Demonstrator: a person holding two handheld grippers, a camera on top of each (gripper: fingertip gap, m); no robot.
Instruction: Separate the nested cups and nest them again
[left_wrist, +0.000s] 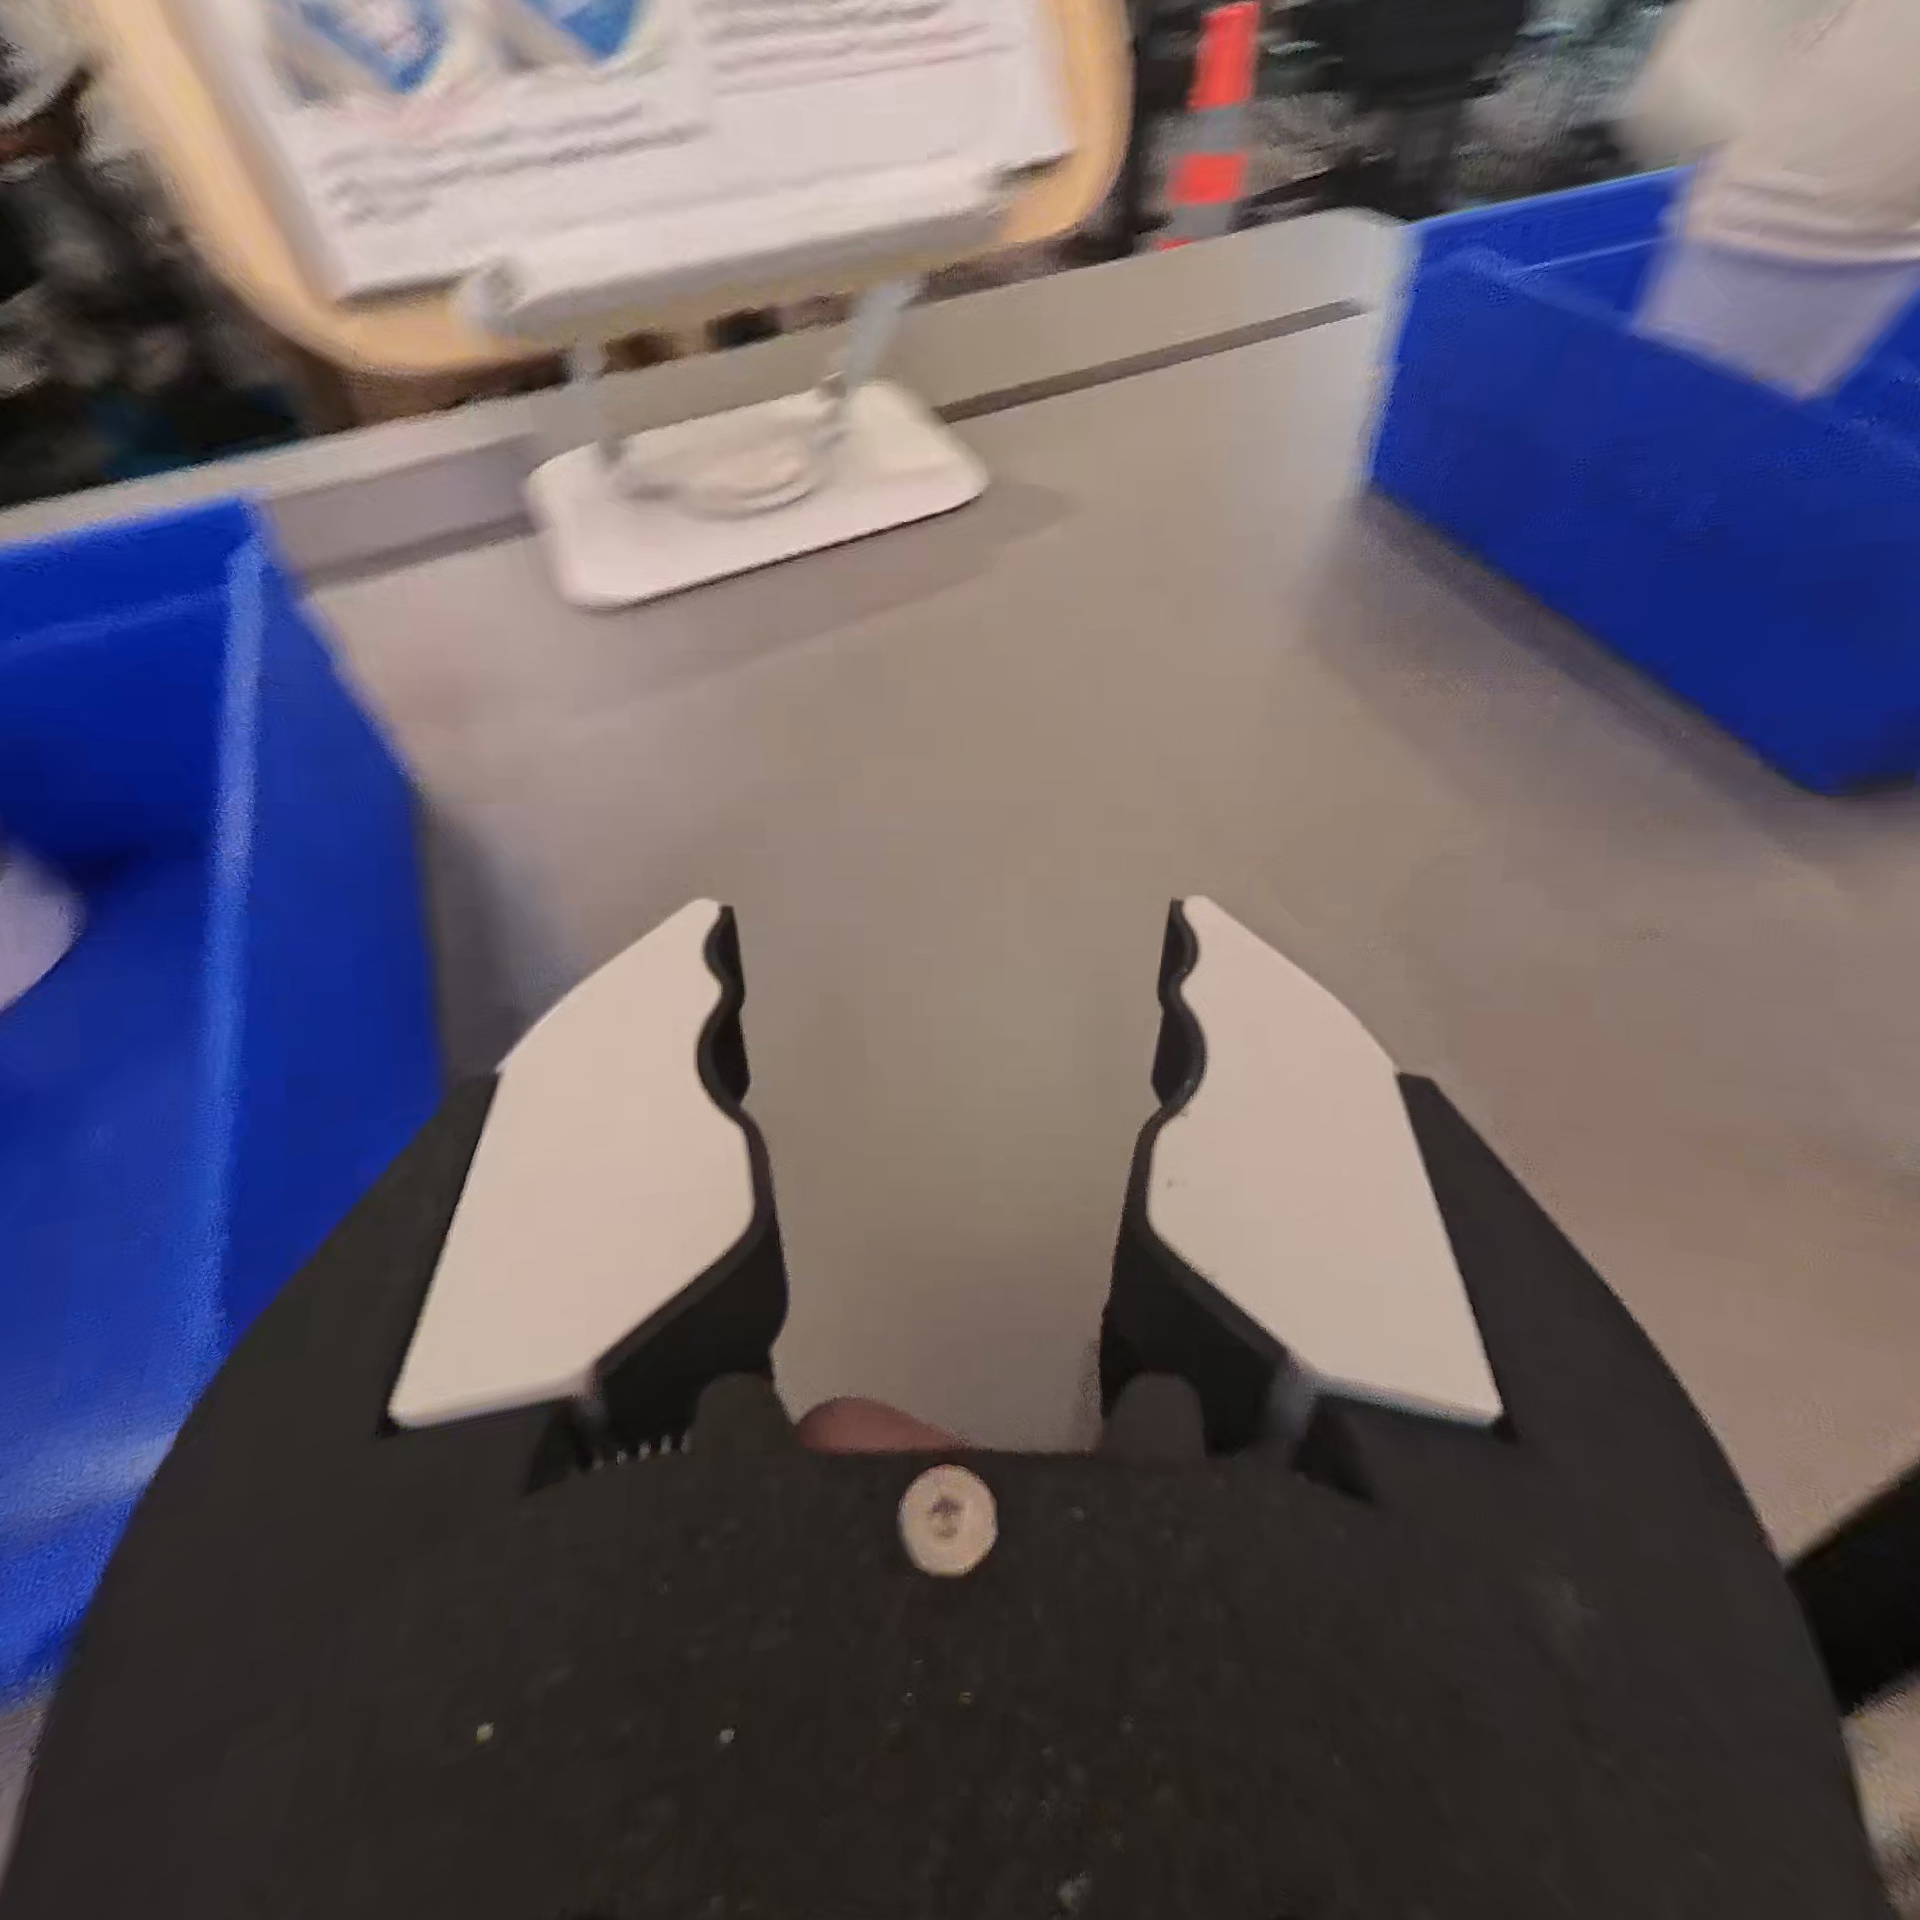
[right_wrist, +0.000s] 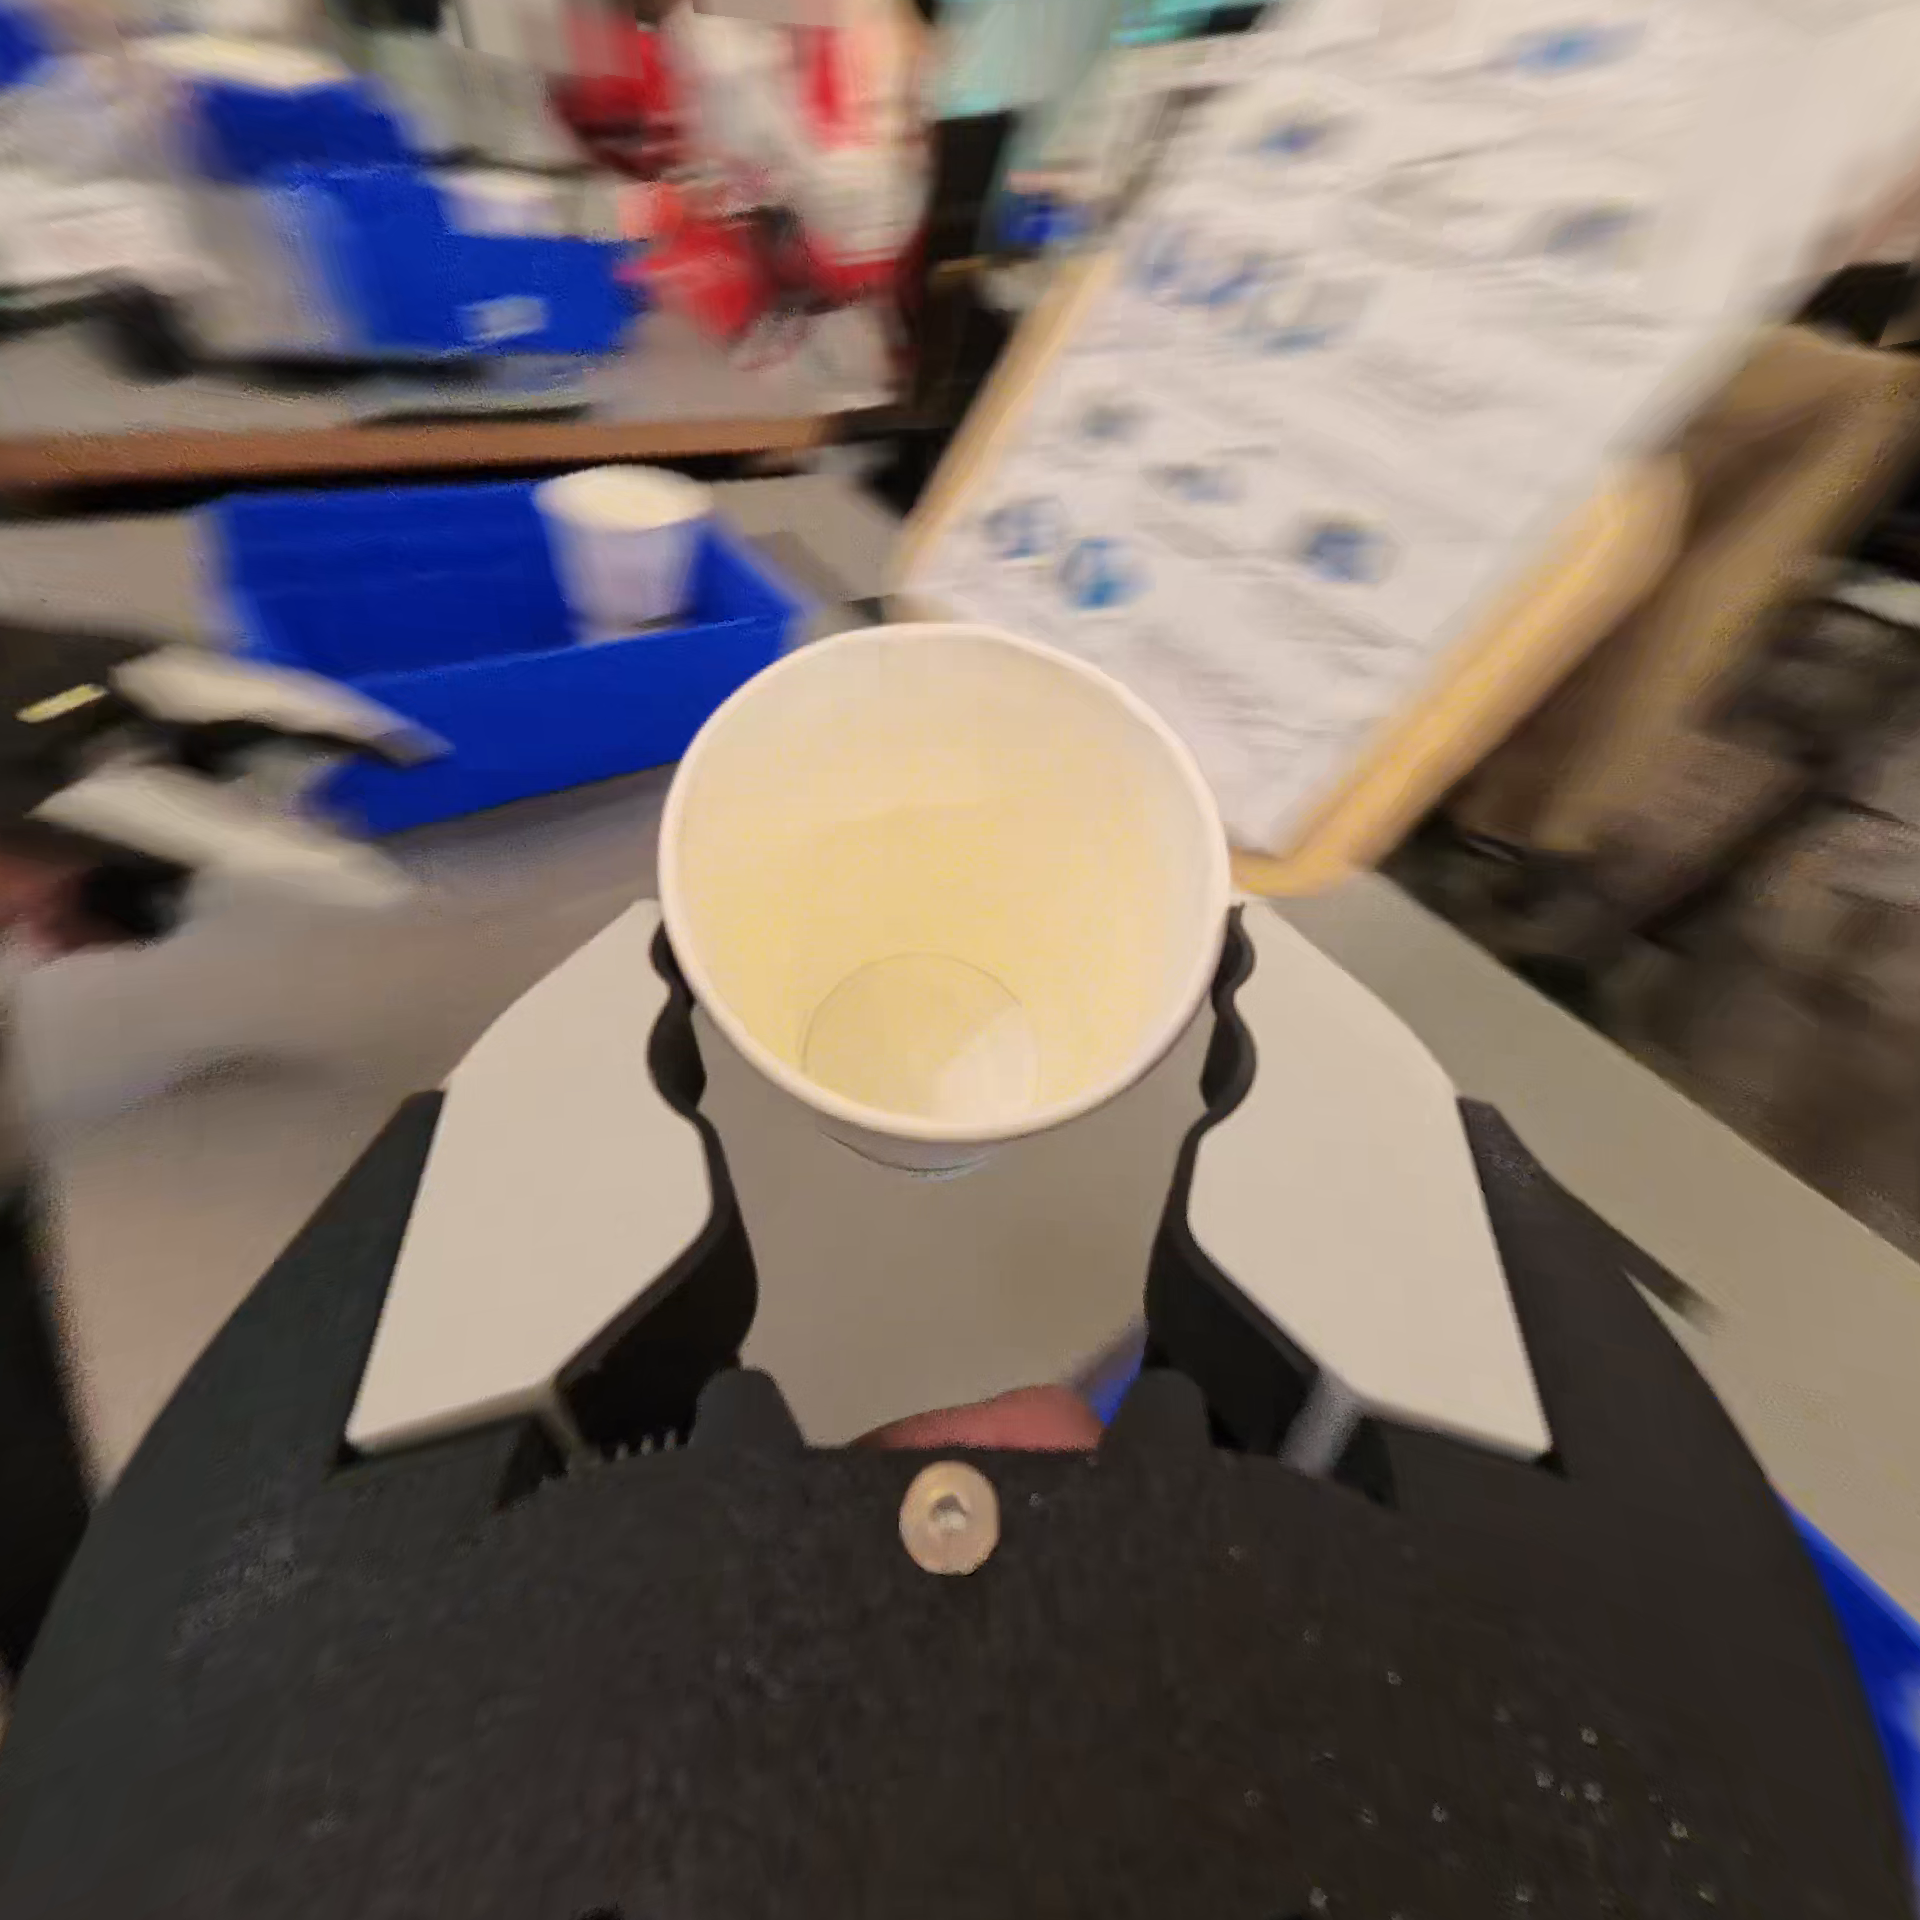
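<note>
Grey and smooth, the desk (left_wrist: 935, 790) stretches ahead in the left wrist view, motion-blurred, with cluttered shelves and tables behind it. At its far edge stands a white sign holder with a flat rectangular base (left_wrist: 758, 499) carrying a printed sheet. One blue plastic bin (left_wrist: 208, 935) sits along the desk's left edge and another blue plastic bin (left_wrist: 1662, 520) at its far right corner, where a pale blurred shape, possibly a cup, shows above the rim.

The left gripper (left_wrist: 951, 914) hovers over the bare middle of the desk with its jaws spread wide and nothing between them.

The right gripper (right_wrist: 945, 935) has its jaws closed against the sides of a white paper cup with a cream interior (right_wrist: 935, 883), gripping it just below the rolled rim. This cup is upright, its mouth open toward the camera, and it is held above the desk. Farther off in the right wrist view, a second white paper cup (right_wrist: 623, 551) stands upright in a blue bin (right_wrist: 540, 717) near the desk's far edge.
</note>
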